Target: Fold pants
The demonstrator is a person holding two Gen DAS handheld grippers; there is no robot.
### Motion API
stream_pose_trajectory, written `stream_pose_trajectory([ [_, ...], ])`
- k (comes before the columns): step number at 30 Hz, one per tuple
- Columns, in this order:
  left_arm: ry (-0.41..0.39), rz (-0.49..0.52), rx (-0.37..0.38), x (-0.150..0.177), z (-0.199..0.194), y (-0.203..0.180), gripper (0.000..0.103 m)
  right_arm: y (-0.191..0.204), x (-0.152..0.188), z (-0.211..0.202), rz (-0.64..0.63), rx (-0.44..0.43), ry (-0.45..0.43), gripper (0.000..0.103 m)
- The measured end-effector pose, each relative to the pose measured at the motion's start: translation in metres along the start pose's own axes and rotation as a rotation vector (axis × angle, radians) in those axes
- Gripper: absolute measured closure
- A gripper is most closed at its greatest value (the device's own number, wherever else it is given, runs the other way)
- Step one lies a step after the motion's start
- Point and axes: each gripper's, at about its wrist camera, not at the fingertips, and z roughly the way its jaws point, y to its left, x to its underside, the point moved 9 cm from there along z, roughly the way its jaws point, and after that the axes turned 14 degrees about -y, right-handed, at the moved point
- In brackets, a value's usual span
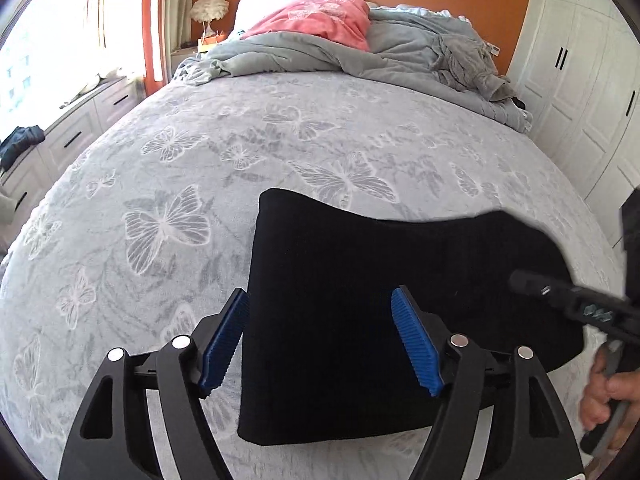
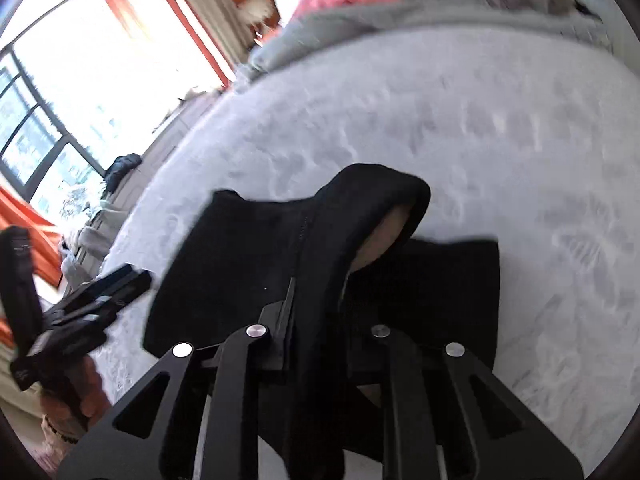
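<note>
Pants (image 1: 400,276) black, folded flat, right tongs (image 2: 320,320) lifting one edge

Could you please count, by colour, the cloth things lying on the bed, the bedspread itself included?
Black: 1, the pants
Pink: 1, the pillow
Grey: 2, the butterfly bedspread and the rumpled blanket
Total: 4
</note>
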Motion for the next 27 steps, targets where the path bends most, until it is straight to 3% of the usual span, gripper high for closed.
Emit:
stream_pose_trajectory([
  [2,-0.009,0.001,0.031,0.004,-0.005,-0.004,0.032,-0.017,-0.001,-0.010,-0.010,0.054,-0.034,0.085],
  [5,-0.011,0.021,0.037,0.011,-0.005,-0.009,0.029,-0.095,0.068,0.031,0.034,0.292,0.172,0.068],
  [7,0.036,0.000,0.037,0.023,0.001,-0.008,0.029,-0.106,0.077,0.025,0.182,0.224,0.127,0.065],
  [9,0.054,-0.019,0.048,0.030,0.004,-0.005,0.029,-0.106,0.059,0.005,0.168,0.256,0.073,0.063],
  [10,0.049,-0.018,0.037,0.032,0.004,-0.003,0.029,-0.104,0.051,-0.005,0.173,0.258,0.022,0.056],
  [11,0.051,-0.020,0.021,0.032,0.007,0.001,0.029,-0.101,0.050,-0.007,0.181,0.247,0.012,0.040],
  [14,0.093,-0.084,0.041,0.037,0.013,0.007,0.029,-0.100,0.080,0.007,0.195,0.255,0.089,0.032],
  [16,0.113,-0.124,0.063,0.042,0.016,0.008,0.029,-0.108,0.102,0.017,0.189,0.259,0.187,0.029],
  [19,0.117,-0.142,0.115,0.046,0.019,0.003,0.027,-0.101,0.112,0.023,0.300,0.169,0.214,0.028],
  [22,0.165,-0.135,0.139,0.055,0.030,0.000,0.021,-0.092,0.112,0.029,0.295,0.177,0.203,0.023],
  [27,0.249,-0.351,0.174,0.069,0.061,0.018,0.020,-0.092,0.113,0.038,0.367,0.150,0.201,0.017],
])
